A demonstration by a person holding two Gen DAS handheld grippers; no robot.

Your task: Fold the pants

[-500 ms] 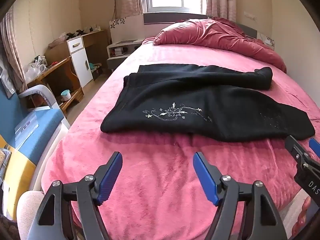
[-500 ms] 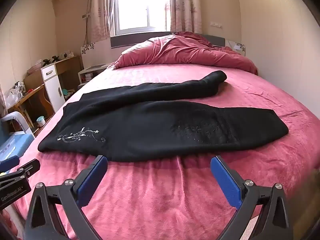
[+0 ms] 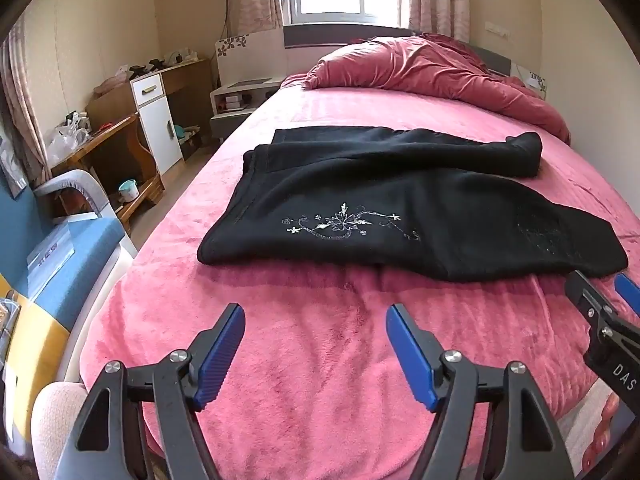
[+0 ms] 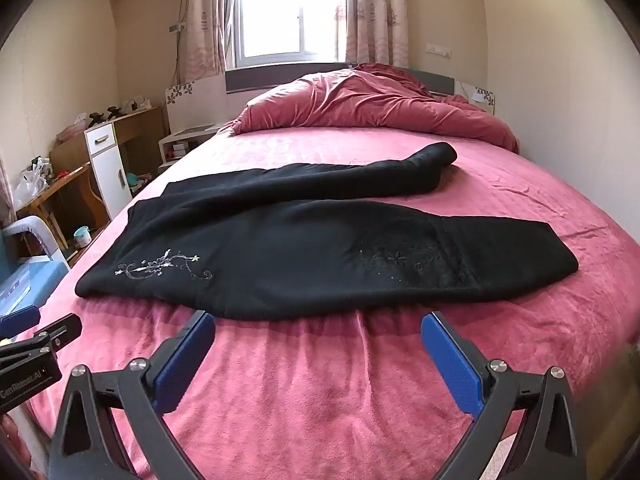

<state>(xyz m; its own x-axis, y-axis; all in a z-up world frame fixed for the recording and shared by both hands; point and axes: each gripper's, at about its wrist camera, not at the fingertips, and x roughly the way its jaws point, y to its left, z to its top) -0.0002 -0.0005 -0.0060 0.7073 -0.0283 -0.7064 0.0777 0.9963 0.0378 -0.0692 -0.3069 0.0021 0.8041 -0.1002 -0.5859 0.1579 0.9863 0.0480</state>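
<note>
Here we tilt the left gripper (image 3: 314, 314) down over bare pink blanket (image 3: 320, 380), fingers spread wide and empty. Ahead, the black pants (image 4: 304, 248) lie flat across the bed, legs running rightward. Our right gripper (image 4: 318, 322) tilts likewise, fingers splayed, just short of the pants' near edge.

Black embroidered pants (image 4: 320, 256) lie spread sideways, legs splayed apart.

Home bedroom: bed (image 3: 320, 360) with pink cover, bunched quilt (image 3: 432, 72), curtained window (image 4: 288, 12), bedside cabinet (image 3: 156, 120).
</note>
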